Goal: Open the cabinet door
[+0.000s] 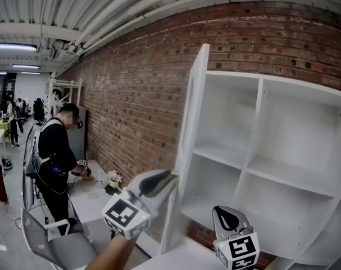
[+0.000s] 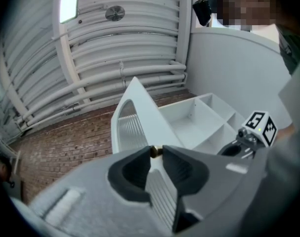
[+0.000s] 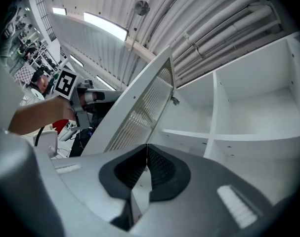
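The white cabinet door (image 1: 191, 128) stands swung well out from the white open-shelved cabinet (image 1: 260, 128), seen nearly edge-on in the head view, so the bare shelves and dividers behind it show against the red brick wall (image 1: 136, 111). It is a tall, flat-framed door with a ribbed glass panel (image 2: 127, 127) set in its middle. The left gripper (image 2: 156, 153) has its fingertips clenched on a small brass knob (image 2: 154, 151) at the door's free edge; the knob sits right between the two tips and the ribbed panel runs on beyond them. The right gripper (image 3: 146, 146) holds nothing, its fingers pressed together at the tips; the door leans to the left beyond them and the shelves lie ahead and to the right
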